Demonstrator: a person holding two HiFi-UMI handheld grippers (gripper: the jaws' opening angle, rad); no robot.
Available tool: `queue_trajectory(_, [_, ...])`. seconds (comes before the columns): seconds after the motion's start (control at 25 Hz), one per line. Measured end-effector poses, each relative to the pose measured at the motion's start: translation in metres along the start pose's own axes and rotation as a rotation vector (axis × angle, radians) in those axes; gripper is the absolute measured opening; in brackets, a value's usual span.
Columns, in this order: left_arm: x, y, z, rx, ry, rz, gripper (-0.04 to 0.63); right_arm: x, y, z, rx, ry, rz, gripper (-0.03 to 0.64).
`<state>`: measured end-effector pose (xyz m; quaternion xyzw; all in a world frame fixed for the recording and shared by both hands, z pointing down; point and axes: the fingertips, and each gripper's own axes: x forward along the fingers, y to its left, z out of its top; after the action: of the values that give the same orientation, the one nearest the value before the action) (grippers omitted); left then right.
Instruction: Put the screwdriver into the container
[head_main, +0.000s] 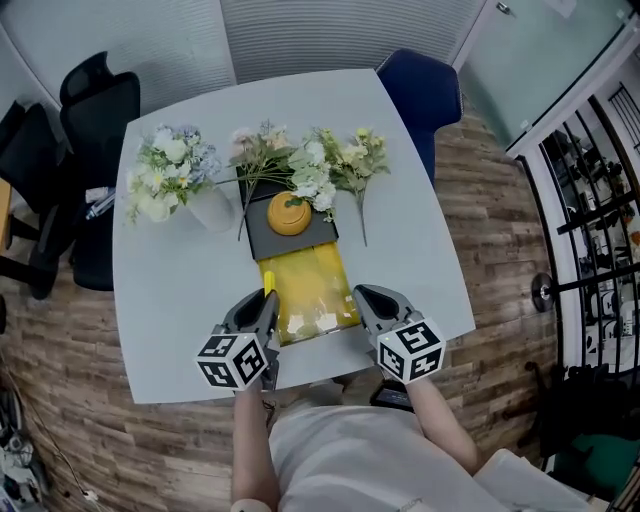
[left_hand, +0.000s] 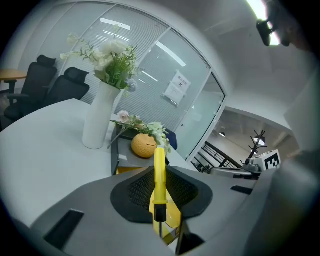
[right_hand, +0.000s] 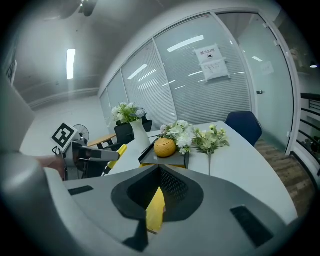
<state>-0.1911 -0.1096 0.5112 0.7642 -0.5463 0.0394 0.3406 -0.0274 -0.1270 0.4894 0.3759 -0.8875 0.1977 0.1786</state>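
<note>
A yellow-handled screwdriver (left_hand: 159, 172) stands upright between the jaws of my left gripper (left_hand: 160, 200), which is shut on it. From the head view, its yellow tip (head_main: 268, 296) shows at my left gripper (head_main: 262, 302), just beside the left edge of a translucent yellow container (head_main: 305, 288) on the grey table. My right gripper (head_main: 362, 297) sits at the container's right edge. In the right gripper view, a yellow strip of the container (right_hand: 156, 210) lies in the grip of my right gripper (right_hand: 156, 200).
Behind the container lies a dark tray (head_main: 262, 240) with an orange round object (head_main: 290, 213). A white vase of flowers (head_main: 210, 210) and loose flower stems (head_main: 345, 160) lie further back. Black chairs (head_main: 90, 120) stand left, a blue chair (head_main: 425, 90) behind.
</note>
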Motion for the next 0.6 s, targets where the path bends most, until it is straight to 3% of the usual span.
queue_trajectory(0.6, [0.008, -0.018, 0.026, 0.062, -0.023, -0.028, 0.069, -0.013, -0.011, 0.031, -0.014, -0.098, -0.031, 0.015])
